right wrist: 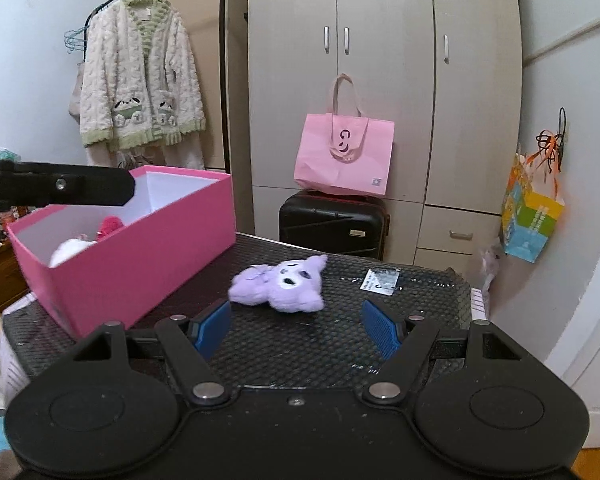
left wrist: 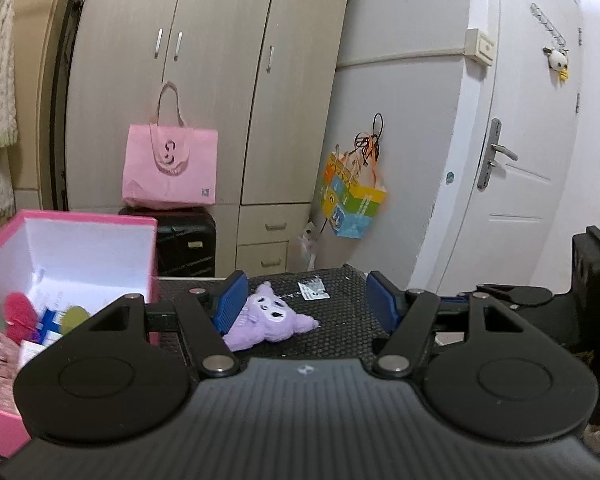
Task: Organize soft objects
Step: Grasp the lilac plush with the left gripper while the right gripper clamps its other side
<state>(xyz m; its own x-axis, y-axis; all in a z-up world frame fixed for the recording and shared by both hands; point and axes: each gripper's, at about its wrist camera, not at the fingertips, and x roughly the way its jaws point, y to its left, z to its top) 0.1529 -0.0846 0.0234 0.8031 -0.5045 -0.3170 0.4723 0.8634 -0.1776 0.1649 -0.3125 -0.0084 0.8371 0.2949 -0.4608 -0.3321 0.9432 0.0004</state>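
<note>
jaws of both the left gripper (left wrist: 304, 300) and right gripper (right wrist: 296, 330) stand apart, empty, just short of the purple plush (right wrist: 282, 284), which lies beside the pink box (right wrist: 140, 256) for collection.

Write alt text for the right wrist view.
A purple plush toy lies on a dark mesh tabletop just beyond the open, empty right gripper. Left of it stands an open pink box holding other soft toys, with a wardrobe behind.
</note>
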